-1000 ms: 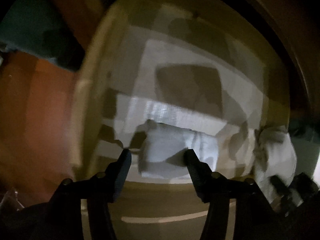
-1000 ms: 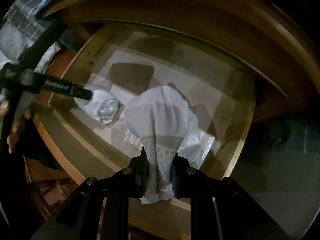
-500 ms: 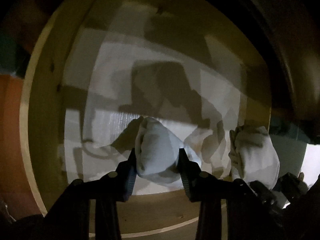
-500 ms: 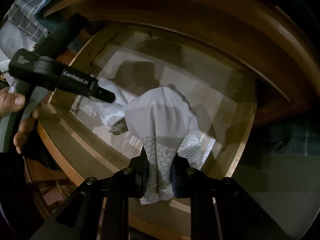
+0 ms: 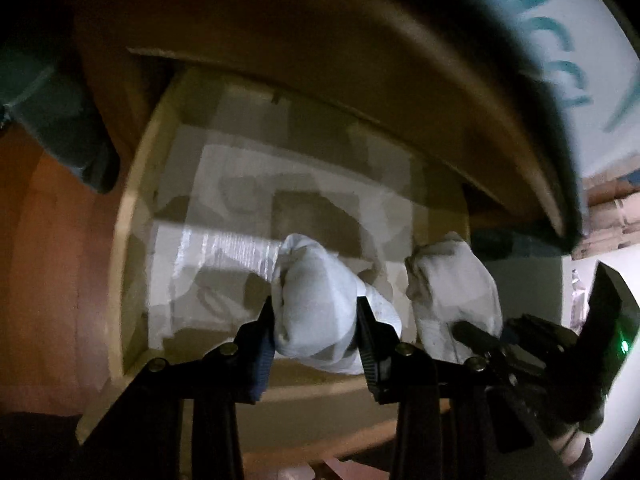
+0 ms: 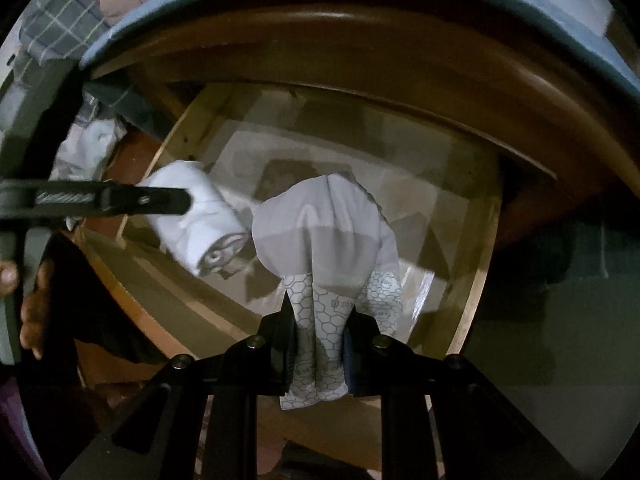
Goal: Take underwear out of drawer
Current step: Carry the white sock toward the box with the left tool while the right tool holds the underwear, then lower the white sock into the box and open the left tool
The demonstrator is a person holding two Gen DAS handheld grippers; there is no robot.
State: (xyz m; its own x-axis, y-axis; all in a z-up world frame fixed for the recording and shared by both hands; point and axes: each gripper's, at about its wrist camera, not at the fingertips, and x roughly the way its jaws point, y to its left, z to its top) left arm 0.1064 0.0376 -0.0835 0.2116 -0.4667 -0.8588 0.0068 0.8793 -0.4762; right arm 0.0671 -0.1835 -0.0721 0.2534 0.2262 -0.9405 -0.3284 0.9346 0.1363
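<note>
The wooden drawer [image 5: 132, 216] stands pulled out, its bottom lined with white paper. My left gripper [image 5: 314, 308] is shut on a rolled white underwear [image 5: 316, 292], which hangs above the liner. From the right wrist this roll [image 6: 200, 224] shows at the left, in the left gripper [image 6: 182, 201]. My right gripper [image 6: 318, 332] is shut on a grey underwear [image 6: 320, 224] by its hexagon-patterned band, over the drawer [image 6: 480, 264]. That grey bundle [image 5: 452, 288] and the right gripper [image 5: 476, 334] sit at the right of the left wrist view.
A dark wooden frame [image 6: 360, 60] with a blue-edged mattress overhangs the drawer's back. Reddish floor [image 5: 52, 260] lies to the left. A person's hand [image 6: 28, 312] grips the left tool. Crumpled pale cloth [image 6: 88, 148] and plaid fabric [image 6: 48, 28] lie beyond the drawer's left side.
The left gripper closed on the white roll lying in the drawer and lifted it up off the liner. The right gripper stayed still with the grey underwear.
</note>
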